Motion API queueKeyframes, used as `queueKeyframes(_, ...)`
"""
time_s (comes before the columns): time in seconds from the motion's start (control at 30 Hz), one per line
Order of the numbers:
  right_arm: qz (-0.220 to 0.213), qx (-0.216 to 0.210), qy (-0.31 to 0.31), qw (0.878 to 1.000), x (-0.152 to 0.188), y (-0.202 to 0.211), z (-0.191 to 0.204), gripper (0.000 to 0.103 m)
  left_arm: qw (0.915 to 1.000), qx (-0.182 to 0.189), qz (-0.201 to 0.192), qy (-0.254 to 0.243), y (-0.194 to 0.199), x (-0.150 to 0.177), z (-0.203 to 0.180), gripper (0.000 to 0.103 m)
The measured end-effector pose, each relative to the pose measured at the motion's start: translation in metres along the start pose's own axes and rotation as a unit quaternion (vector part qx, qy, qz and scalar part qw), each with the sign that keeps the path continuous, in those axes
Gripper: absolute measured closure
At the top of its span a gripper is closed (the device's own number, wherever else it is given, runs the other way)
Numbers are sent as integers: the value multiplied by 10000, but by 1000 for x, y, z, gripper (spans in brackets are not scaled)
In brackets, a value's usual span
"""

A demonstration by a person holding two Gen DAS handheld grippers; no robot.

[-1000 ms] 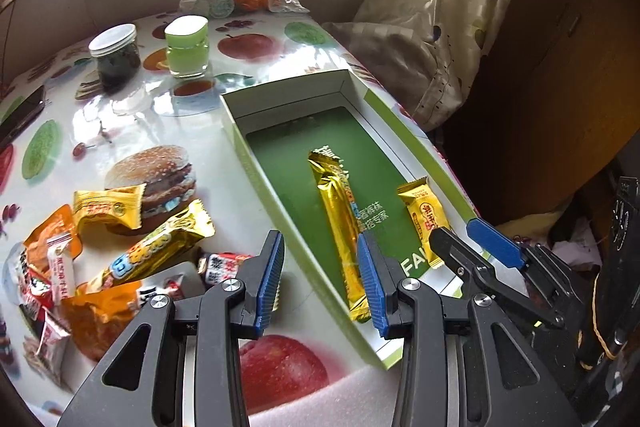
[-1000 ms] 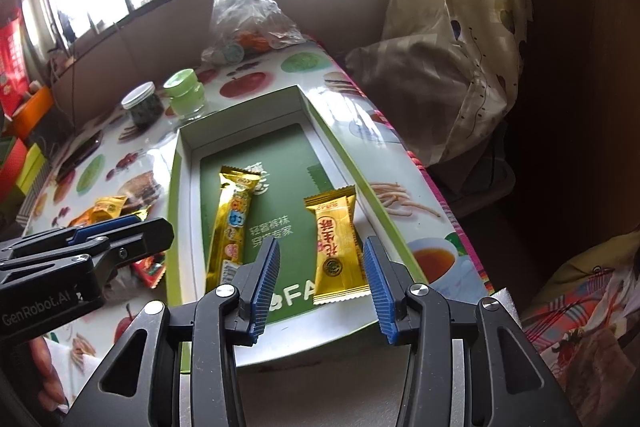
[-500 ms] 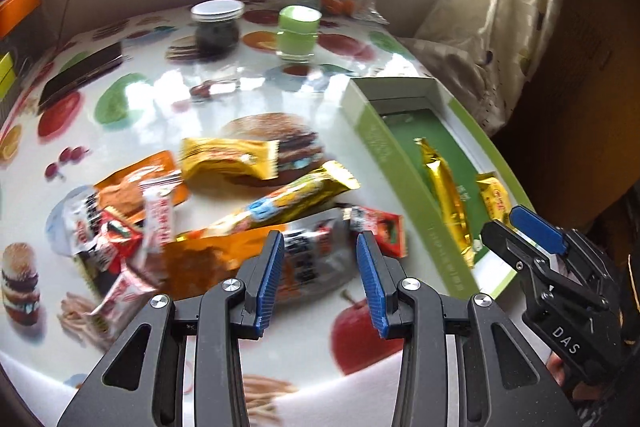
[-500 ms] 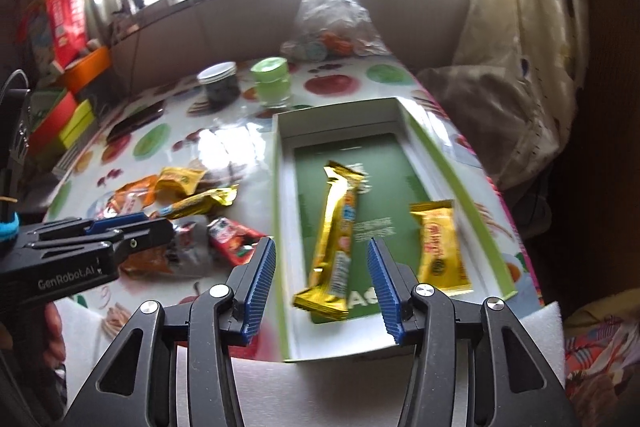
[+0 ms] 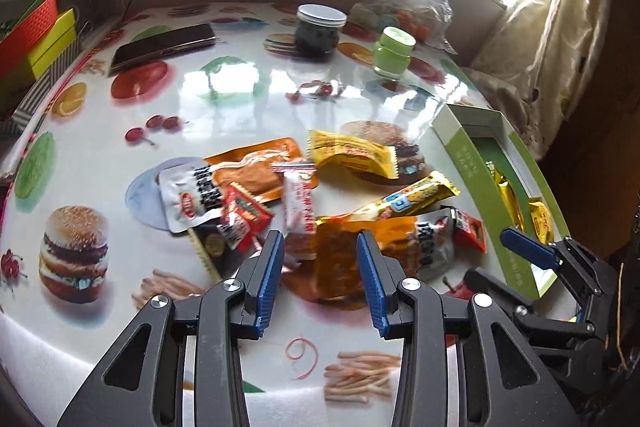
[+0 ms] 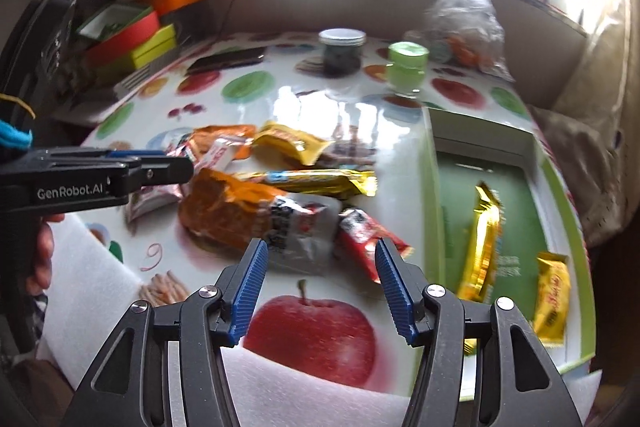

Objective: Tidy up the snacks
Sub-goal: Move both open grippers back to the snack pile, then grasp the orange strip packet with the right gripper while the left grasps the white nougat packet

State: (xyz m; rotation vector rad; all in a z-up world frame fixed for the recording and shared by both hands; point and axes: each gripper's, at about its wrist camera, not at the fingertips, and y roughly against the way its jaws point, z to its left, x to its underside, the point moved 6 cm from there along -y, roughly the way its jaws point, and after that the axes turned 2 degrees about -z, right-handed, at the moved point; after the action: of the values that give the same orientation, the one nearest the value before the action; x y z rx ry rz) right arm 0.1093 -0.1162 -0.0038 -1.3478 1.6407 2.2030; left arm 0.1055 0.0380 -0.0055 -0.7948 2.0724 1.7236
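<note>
You've got only two gold packets in the green box [image 6: 568,227] at frame right, the snack pile [image 5: 320,203] waits mid-desk, and your left gripper [image 5: 320,275] and right gripper [image 6: 320,281] are both spread, empty.

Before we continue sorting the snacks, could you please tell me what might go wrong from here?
The snacks overlap in a pile, so the open left gripper may pinch two packets at once. The right gripper, also open, hangs close by, so they could collide. The glossy table may let packets slide.

Two foil-wrapped gold snacks [image 6: 482,239] in the green-edged cardboard tray [image 6: 430,179], two lidded jars [image 5: 321,31] (one dark, one green) behind
</note>
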Motion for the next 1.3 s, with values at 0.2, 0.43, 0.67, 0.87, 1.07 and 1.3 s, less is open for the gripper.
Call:
queueKeyframes(0.2, 152, -180, 860, 9960, 0, -17, 29, 46, 9998, -119, 29, 142, 1, 5, 20, 64)
queueKeyframes(0.43, 264, -101, 1810, 9831, -5, -34, 42, 46, 9989, -293, 93, 349, 0, 11, 45, 64)
queueKeyframes(0.67, 481, -269, 2484, 9671, -6, -48, 47, 42, 9983, -337, 145, 442, -1, 14, 59, 64)
queueKeyframes(0.87, 656, -435, 2844, 9555, -5, -54, 52, 39, 9981, -349, 176, 471, -3, 16, 63, 64)
queueKeyframes(1.07, 694, -481, 2615, 9615, -10, -60, 50, 39, 9981, -344, 201, 474, -5, 15, 65, 64)
queueKeyframes(1.3, 838, -710, 1971, 9742, -12, -64, 45, 47, 9981, -305, 216, 498, -5, 16, 68, 64)
